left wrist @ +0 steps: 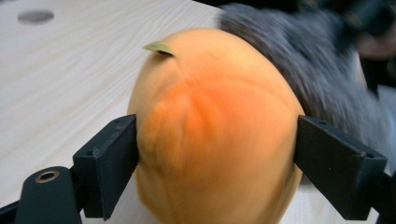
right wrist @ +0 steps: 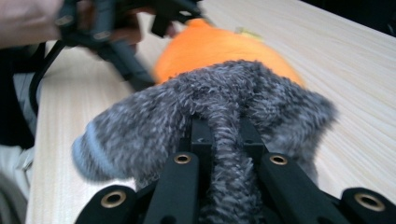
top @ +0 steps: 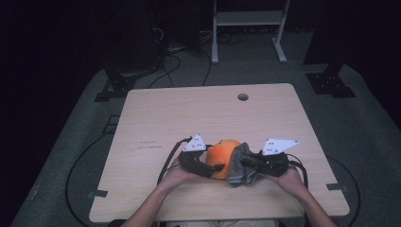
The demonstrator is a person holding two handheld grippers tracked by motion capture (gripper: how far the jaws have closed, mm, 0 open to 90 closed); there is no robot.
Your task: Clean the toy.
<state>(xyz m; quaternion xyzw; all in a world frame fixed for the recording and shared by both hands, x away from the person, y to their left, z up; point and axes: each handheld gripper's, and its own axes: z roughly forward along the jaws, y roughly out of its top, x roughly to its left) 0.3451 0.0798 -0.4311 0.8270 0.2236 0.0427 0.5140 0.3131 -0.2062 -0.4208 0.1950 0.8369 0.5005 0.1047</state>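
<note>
1. The orange toy point(top: 222, 157) sits near the table's point(top: 189, 113) front edge, between the two hands. The grey sock point(top: 242, 165) lies against its right side, touching it.
2. The left gripper point(top: 208, 166) has its jaws spread wide, one on each flank of the toy. In the left gripper view the pads sit right at the toy's skin point(left wrist: 212, 135); the blur hides whether they press. I judge it a steadying hold at most.
3. The right gripper point(top: 249, 163) is pinched tight on a fold of the sock, the fabric bunched between its jaws in the right gripper view point(right wrist: 224, 154).
4. The step in hand looks like working the sock over or along the toy. To do it well, firm up the left hold first so the toy does not roll away.
5. Draw the sock with a slow, level pull, keeping the pinch deep in the fold; a shallow bite on fuzzy fabric is likely to slip.
6. Keep the toy's small green tip point(left wrist: 159, 46) clear of the sock, as it may snag.
</note>
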